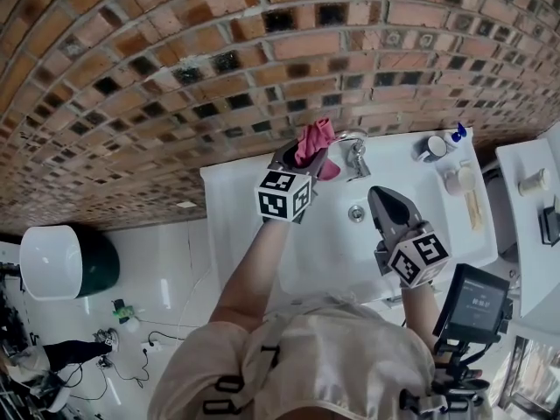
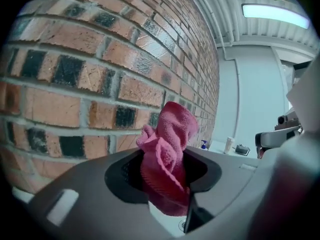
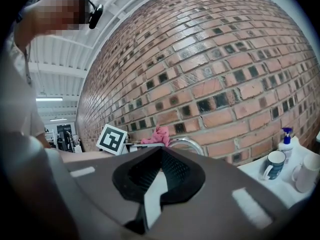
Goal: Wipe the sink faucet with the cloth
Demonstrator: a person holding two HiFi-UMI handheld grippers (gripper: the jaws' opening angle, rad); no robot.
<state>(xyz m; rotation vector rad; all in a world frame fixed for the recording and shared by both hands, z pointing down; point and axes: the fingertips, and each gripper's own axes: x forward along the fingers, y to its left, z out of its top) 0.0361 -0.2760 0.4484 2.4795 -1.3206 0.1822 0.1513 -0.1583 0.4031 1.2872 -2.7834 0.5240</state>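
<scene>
In the head view my left gripper (image 1: 302,157) is shut on a bunched pink cloth (image 1: 315,141), held just left of the chrome faucet (image 1: 354,153) at the back of the white sink (image 1: 229,208). The left gripper view shows the cloth (image 2: 167,154) standing up from between the jaws, brick wall behind it. My right gripper (image 1: 380,194) hovers over the basin, in front of and right of the faucet, jaws shut and empty. From the right gripper (image 3: 162,149) I see the faucet's arch (image 3: 189,144) and the cloth (image 3: 159,134) beyond.
A mug (image 1: 431,148), a blue-capped pump bottle (image 1: 455,135) and a white cup (image 1: 457,180) stand on the sink's right ledge. The drain (image 1: 356,213) lies mid-basin. The brick wall (image 1: 262,51) runs close behind. A screen device (image 1: 477,297) sits at the right.
</scene>
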